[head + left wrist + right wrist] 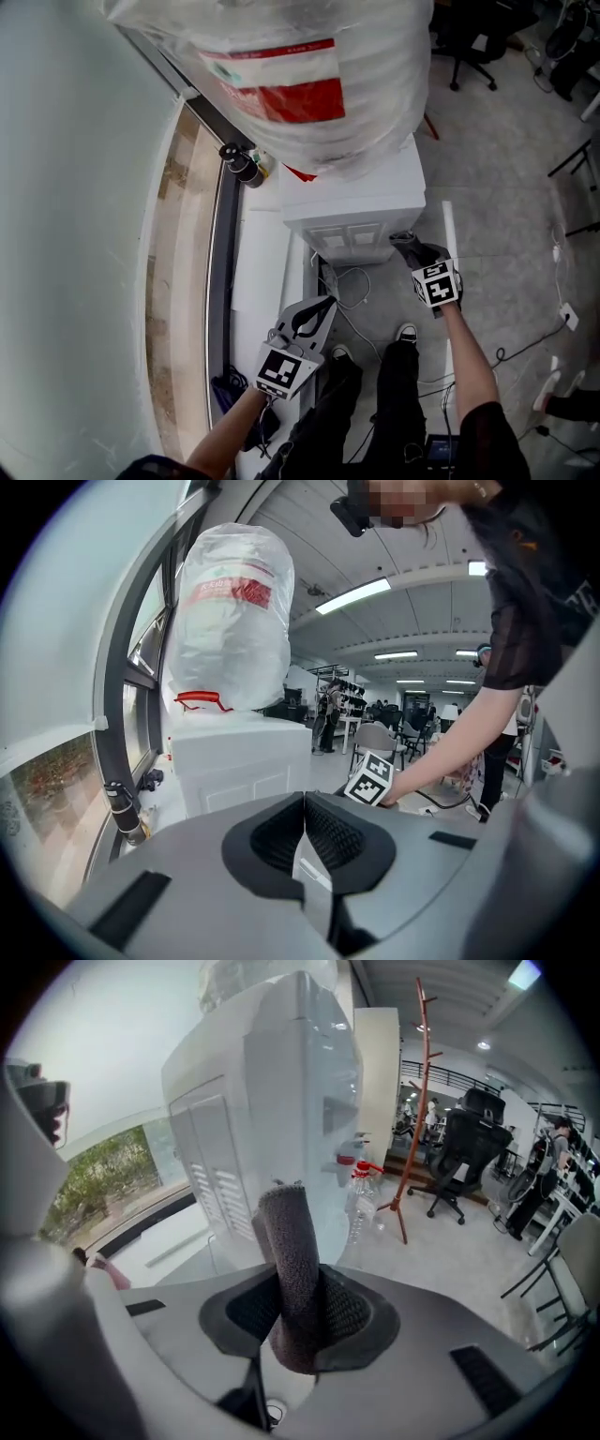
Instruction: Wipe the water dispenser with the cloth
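Note:
The white water dispenser (361,202) stands by the window, with a plastic-wrapped water bottle (300,66) on top. In the right gripper view the dispenser's side (281,1101) rises close ahead. My right gripper (410,246) is shut on a dark grey folded cloth (292,1269), which sticks up between the jaws, just off the dispenser's lower right corner. My left gripper (314,314) is shut with nothing in it and hangs below the dispenser's front; in its own view the dispenser (239,757) and bottle (234,621) stand ahead.
A white window ledge (258,281) with a dark bottle (242,167) runs along the left. Cables (352,291) lie on the floor by the dispenser's base. A red coat stand (422,1101), an office chair (464,1157) and plastic bottles (361,1199) stand beyond the dispenser.

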`<act>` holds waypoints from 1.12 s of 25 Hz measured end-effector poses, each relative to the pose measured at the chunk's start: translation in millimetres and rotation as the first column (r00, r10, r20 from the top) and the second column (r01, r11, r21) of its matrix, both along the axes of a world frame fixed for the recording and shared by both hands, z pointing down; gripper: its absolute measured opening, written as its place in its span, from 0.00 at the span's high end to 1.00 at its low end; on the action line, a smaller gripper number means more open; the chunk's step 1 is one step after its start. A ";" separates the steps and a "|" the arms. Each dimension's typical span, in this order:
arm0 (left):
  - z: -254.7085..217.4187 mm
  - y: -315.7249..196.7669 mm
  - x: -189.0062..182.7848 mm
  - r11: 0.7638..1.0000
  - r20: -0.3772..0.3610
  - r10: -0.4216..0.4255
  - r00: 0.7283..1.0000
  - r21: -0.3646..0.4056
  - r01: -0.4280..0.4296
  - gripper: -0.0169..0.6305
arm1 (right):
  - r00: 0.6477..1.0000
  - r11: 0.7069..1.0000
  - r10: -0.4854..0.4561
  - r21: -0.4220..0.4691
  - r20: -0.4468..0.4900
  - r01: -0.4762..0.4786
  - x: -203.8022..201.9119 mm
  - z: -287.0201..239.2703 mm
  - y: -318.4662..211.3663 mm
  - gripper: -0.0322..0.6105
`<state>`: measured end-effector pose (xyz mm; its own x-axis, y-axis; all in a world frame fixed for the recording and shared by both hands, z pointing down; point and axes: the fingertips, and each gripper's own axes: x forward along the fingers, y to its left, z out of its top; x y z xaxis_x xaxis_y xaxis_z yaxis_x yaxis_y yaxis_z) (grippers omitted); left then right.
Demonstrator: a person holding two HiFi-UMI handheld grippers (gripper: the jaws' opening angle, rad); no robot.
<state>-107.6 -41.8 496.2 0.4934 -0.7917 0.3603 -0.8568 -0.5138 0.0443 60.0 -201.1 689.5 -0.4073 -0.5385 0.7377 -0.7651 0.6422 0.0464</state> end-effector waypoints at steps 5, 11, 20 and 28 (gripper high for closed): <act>-0.8 -10.3 -11.2 0.999 -0.024 -0.045 0.999 0.002 0.045 0.95 | 0.992 0.992 -0.123 -0.033 0.022 0.124 -43.5 11.0 33.4 0.78; 13.3 -10.3 -36.8 0.995 -0.029 -0.094 0.995 0.014 0.094 0.95 | 0.976 0.979 -0.189 -0.052 0.109 0.195 -121.6 41.1 62.3 0.78; 65.0 0.4 -64.6 0.994 0.014 -0.111 0.994 -0.010 0.111 0.95 | 0.960 0.978 -0.186 -0.050 0.207 0.200 -203.9 101.2 70.8 0.78; 99.3 -9.8 -46.2 0.997 0.019 -0.081 0.997 -0.004 0.081 0.95 | 0.969 0.990 -0.121 -0.039 0.214 0.132 -199.1 150.6 45.0 0.78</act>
<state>-153.8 -51.5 595.4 0.4204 -0.8271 0.3730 -0.8965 -0.4421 0.0302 -139.1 -156.1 840.2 -0.6186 -0.4354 0.6541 -0.6665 0.7316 -0.1433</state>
